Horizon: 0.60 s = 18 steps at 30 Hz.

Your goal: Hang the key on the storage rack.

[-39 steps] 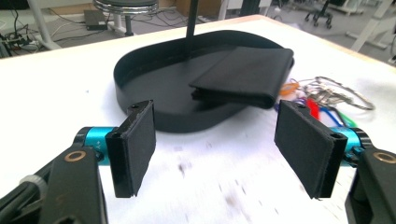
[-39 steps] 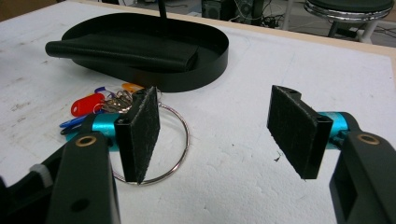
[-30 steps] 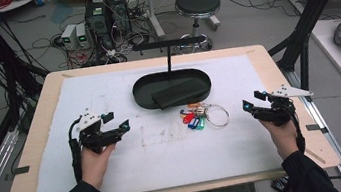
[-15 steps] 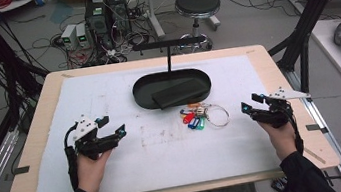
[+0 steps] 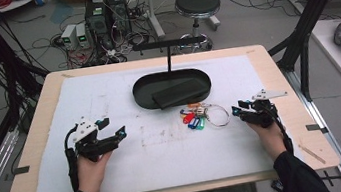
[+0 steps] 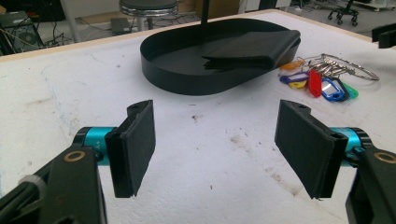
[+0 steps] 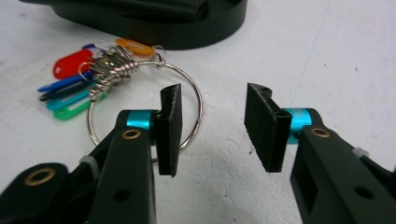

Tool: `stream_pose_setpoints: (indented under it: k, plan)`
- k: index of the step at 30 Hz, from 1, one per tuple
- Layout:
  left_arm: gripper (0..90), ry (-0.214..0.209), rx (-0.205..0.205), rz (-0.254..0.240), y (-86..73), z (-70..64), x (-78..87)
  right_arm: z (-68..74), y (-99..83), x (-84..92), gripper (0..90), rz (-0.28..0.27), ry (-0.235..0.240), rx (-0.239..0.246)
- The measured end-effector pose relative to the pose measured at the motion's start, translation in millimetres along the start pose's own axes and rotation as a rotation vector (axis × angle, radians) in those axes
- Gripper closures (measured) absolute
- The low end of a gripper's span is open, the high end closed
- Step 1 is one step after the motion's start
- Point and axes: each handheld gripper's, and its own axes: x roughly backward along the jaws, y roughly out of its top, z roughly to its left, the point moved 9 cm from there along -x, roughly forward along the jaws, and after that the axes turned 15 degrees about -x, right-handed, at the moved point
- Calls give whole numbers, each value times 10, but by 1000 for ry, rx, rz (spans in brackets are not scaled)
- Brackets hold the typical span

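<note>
Worktop point(image 5: 107, 94) under a white sheet carries a black oval tray point(image 5: 141, 91) with a T-shaped stand rising from it and a folded black item lying inside. Just in front of the tray, toward the right, a bunch of coloured key tags point(image 5: 193, 119) on a large wire ring point(image 7: 194, 93) lies flat on the sheet. The work, as I judge it, is picking up that bunch, perhaps to hang it on the stand, and nothing of it is done yet: the ring rests untouched on the worktop. The right claw point(image 7: 212, 128) has just been closing and now stands about half open, with only bare sheet between its pads; the ring's near edge runs just behind its left pad, no contact that I can make out. The left claw point(image 6: 224, 144) sits spread wide and empty, well apart from the tags, over blank sheet
</note>
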Motion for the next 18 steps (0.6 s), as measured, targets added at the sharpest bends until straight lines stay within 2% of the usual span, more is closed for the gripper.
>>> stream_pose_setpoints:
  k: [5,9,13,14,16,17,18]
  plan:
    - [291,4,13,3,-29,20,1,-26,-27,-154,665,54,-19,-11]
    - [291,8,13,6,-32,26,11,-15,-27,-236,678,87,-24,-10]
    - [292,7,6,5,-24,6,15,27,-26,-368,682,136,-48,9]
    - [291,7,9,4,-25,-1,15,44,-57,-431,686,174,-63,28]
    - [292,2,6,7,-34,-7,17,52,-51,-438,702,166,-74,45]
    - [291,2,6,8,-38,-6,18,66,-54,-440,755,170,-72,61]
    - [291,2,7,9,-46,-4,18,66,-54,-440,755,170,-72,61]
